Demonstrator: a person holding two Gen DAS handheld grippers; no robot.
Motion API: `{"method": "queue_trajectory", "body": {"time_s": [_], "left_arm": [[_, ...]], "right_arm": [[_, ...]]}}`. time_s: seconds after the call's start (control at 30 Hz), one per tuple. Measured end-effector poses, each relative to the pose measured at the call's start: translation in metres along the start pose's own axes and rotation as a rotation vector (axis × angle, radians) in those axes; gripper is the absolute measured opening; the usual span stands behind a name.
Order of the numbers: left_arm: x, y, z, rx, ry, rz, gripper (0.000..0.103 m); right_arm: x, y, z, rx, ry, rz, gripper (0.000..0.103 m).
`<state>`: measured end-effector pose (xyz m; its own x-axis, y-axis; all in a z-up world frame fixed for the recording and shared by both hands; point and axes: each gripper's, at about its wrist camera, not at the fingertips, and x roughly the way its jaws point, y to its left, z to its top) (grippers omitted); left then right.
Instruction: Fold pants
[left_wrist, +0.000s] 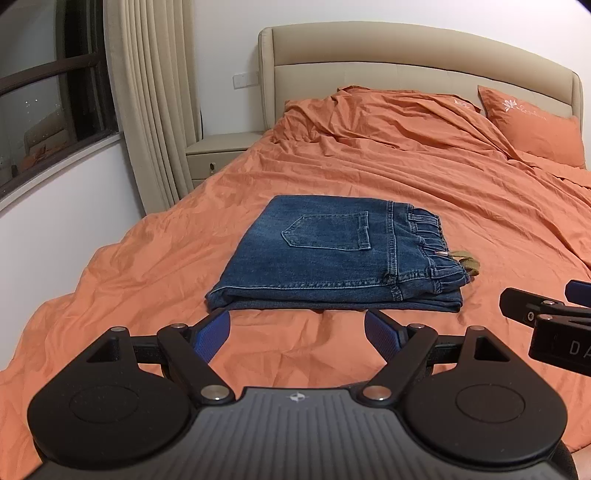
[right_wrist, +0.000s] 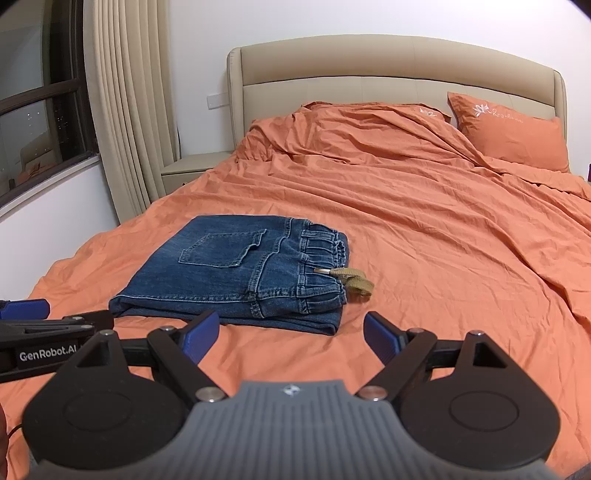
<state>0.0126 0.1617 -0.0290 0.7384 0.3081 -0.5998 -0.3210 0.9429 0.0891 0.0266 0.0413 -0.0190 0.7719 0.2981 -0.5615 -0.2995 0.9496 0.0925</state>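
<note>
A pair of blue denim pants (left_wrist: 332, 254) (right_wrist: 236, 273) lies folded into a compact rectangle on the orange bedsheet (left_wrist: 443, 206) (right_wrist: 424, 229), back pocket up, elastic waistband to the right. A tan drawstring (left_wrist: 467, 260) (right_wrist: 354, 282) pokes out beside the waistband. My left gripper (left_wrist: 297, 334) is open just short of the pants' near edge, nothing between its blue pads. My right gripper (right_wrist: 291, 334) is open too, near the pants' right front corner, holding nothing. Each gripper shows at the edge of the other's view.
An orange pillow (left_wrist: 535, 125) (right_wrist: 513, 129) leans on the beige headboard (left_wrist: 406, 48) (right_wrist: 388, 62). A rumpled duvet covers the far half. A beige nightstand (left_wrist: 218, 155), curtain (left_wrist: 147, 96) and dark window (left_wrist: 44, 92) stand left of the bed.
</note>
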Motion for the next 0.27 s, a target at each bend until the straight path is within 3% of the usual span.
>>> {"method": "queue_trajectory", "body": {"time_s": [0.27], "left_arm": [[-0.0033,-0.0018,0.0008,-0.003,-0.009,0.004,0.096]], "right_arm": [[-0.0034,-0.0011,0.0017,0.011,-0.001,0.003,0.082]]}}
